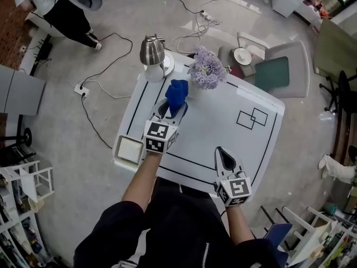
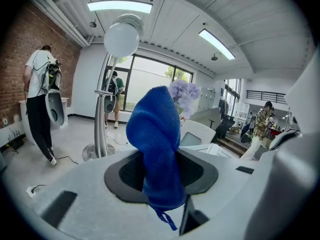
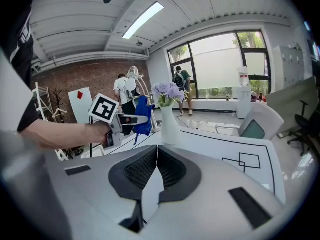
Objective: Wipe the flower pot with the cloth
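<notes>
On the table [image 1: 223, 133], the lamp [image 1: 152, 52] stands left of the flower pot [image 3: 169, 126]; the cloth [image 1: 177, 95] is just before both, and the tray [image 1: 130, 149] sits at the near-left corner.

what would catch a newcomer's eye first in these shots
The bright blue cloth stands out first, clamped in the left gripper over the far-left part of the white table. Just to its right in the head view stands the flower pot with purple flowers. The right gripper sits shut and empty at the table's near edge.
</notes>
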A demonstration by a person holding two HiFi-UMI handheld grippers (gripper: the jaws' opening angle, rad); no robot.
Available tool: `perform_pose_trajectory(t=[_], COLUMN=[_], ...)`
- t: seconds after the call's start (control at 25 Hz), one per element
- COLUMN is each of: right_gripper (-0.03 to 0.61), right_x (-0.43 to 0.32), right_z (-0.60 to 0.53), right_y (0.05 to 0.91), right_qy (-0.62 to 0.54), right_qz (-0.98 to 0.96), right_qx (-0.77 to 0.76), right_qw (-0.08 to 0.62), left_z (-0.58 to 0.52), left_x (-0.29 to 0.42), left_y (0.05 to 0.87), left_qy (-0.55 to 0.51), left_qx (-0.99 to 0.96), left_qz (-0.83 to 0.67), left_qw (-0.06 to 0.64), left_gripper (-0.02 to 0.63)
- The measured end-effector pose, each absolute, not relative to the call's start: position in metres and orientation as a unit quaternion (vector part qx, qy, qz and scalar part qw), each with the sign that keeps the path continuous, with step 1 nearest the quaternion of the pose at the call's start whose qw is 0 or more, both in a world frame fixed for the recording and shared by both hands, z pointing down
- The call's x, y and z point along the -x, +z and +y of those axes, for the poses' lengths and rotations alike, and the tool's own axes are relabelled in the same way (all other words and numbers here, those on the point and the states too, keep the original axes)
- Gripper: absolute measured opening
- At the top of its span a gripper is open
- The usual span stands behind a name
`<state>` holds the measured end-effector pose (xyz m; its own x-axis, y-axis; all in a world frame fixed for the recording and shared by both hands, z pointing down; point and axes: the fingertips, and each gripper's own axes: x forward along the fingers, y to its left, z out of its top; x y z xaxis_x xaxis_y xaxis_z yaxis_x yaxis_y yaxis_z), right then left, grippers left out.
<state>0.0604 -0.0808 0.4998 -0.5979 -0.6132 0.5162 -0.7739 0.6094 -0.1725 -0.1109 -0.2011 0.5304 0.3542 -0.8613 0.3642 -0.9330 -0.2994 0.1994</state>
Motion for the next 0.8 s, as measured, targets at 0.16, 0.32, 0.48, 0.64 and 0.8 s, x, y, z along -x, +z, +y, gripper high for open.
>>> perform_pose_trajectory(t=[0.16, 0.32, 0.48, 0.64, 0.8], right_gripper=[0.009, 0.009, 0.009, 0.009, 0.009], right_x=[-0.062, -0.068, -0.073, -0.075, -0.074], right_z=[-0.087, -0.091, -0.093, -0.097, -0.097], right_y=[0.499, 0.507, 0.511, 0.511, 0.515], right_qy=[0.189, 0.197, 0.205, 0.207, 0.211], right_qz=[-0.86, -0.847, -0.837, -0.831, -0.829], right_qx=[-0.416, -0.434, -0.448, -0.456, -0.46], right_qw=[0.227, 0.236, 0.24, 0.241, 0.239], left_z=[-0.243, -0.264, -0.268, -0.27, -0.263], left_x=[0.118, 0.117, 0.113, 0.111, 0.115], left_y=[0.532, 0.557, 0.587, 0.611, 0.645], left_qy=[0.089, 0.122, 0.142, 0.163, 0.201], left_qx=[-0.812, -0.815, -0.813, -0.811, -0.802], left_qz=[-0.545, -0.532, -0.52, -0.51, -0.5], left_qw=[0.189, 0.195, 0.218, 0.236, 0.258], left_gripper=[0.156, 0.156, 0.156, 0.156, 0.156])
